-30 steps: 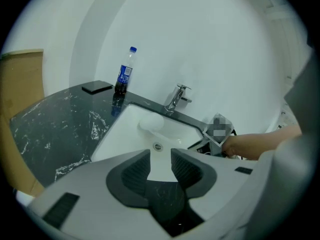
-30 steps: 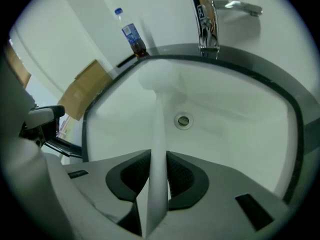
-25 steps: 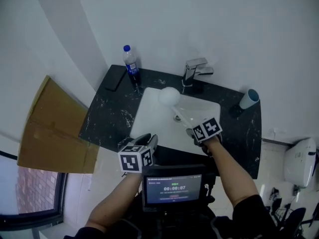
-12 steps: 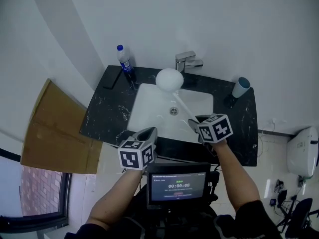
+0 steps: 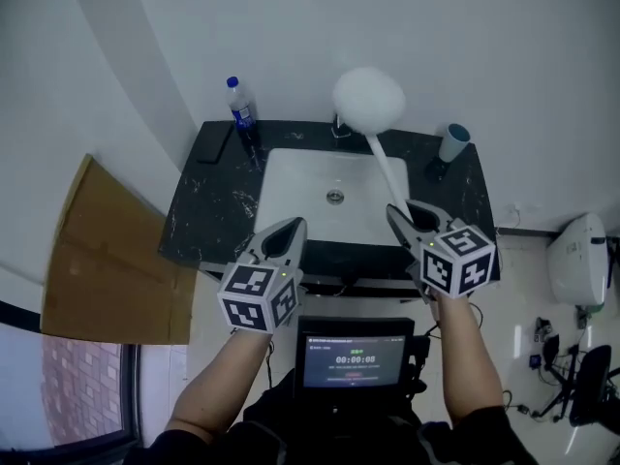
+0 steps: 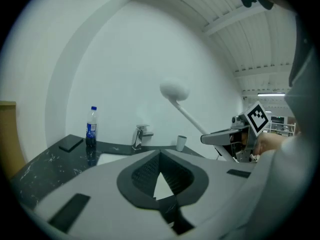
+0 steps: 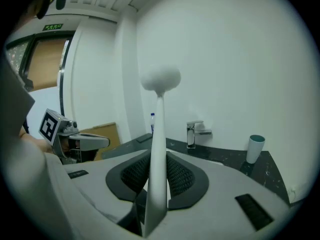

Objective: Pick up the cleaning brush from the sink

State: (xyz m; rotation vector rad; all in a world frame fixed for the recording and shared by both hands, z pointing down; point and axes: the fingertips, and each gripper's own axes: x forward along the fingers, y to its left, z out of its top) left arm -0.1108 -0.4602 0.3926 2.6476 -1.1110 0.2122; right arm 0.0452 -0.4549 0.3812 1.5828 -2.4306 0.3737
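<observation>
The cleaning brush has a round white fluffy head (image 5: 369, 99) on a long white handle (image 5: 387, 172). It is held up above the white sink (image 5: 291, 187), slanting up and away toward the wall. My right gripper (image 5: 405, 216) is shut on the lower end of the handle; in the right gripper view the handle (image 7: 158, 149) runs up between the dark pads to the head (image 7: 160, 79). My left gripper (image 5: 289, 232) hovers over the sink's front edge, shut with nothing in it. The left gripper view shows the brush (image 6: 174, 89) and the right gripper (image 6: 220, 138) off to the right.
A black marble counter (image 5: 208, 201) surrounds the sink. On it stand a blue-capped bottle (image 5: 240, 102), a dark flat slab (image 5: 216, 143), a teal-rimmed cup (image 5: 452, 143) and the faucet (image 6: 141, 135). Cardboard (image 5: 107, 250) leans at the left; a white fixture (image 5: 578, 269) sits at the right.
My right gripper has lifted the brush out of the sink, and its head now stands high before the wall. Both grippers have risen toward the camera.
</observation>
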